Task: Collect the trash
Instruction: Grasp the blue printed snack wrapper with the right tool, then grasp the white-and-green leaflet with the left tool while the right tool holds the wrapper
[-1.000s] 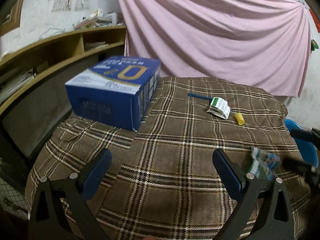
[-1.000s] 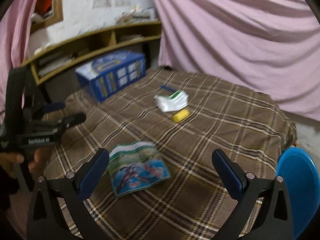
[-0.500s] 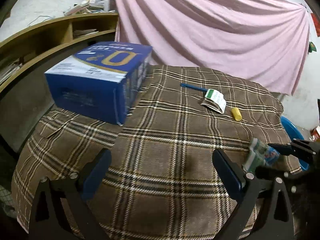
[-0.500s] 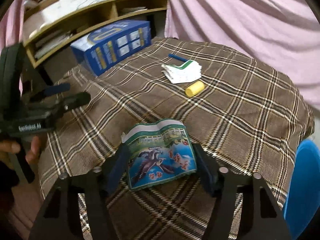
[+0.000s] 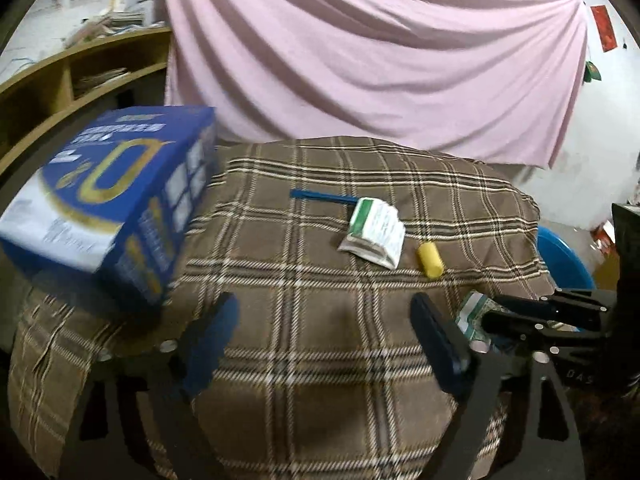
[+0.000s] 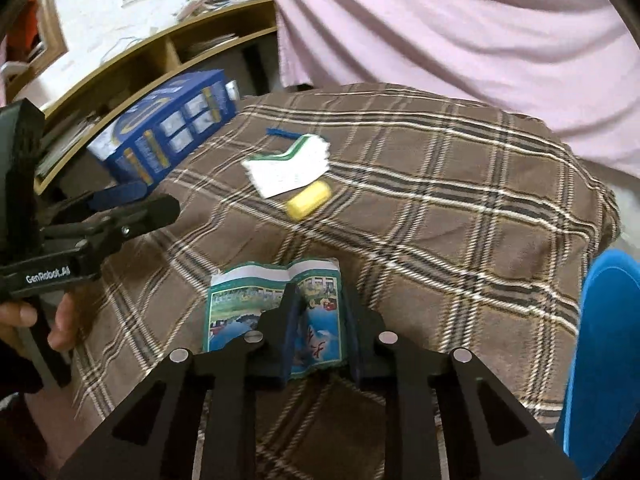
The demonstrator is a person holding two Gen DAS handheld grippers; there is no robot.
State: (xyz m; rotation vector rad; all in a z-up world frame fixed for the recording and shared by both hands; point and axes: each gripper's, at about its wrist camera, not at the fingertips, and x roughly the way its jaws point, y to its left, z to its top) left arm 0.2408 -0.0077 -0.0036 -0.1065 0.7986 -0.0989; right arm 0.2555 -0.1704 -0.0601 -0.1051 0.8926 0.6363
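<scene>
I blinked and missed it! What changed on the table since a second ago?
The right gripper came down over the colourful wrapper and its jaws are closing, pinching it so it buckles. The left gripper swung toward the blue box, jaws closing on nothing. The white packet, yellow piece and blue stick stayed put.

Box [image 5: 108, 204] blocking left; cloth [image 5: 328, 300] mid clear.

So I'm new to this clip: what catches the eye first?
The pink curtain fills the back wall behind a brown plaid tablecloth. A big blue box sits at its left edge. Nearest, the right gripper is closing on a colourful wrapper, pinching it.
</scene>
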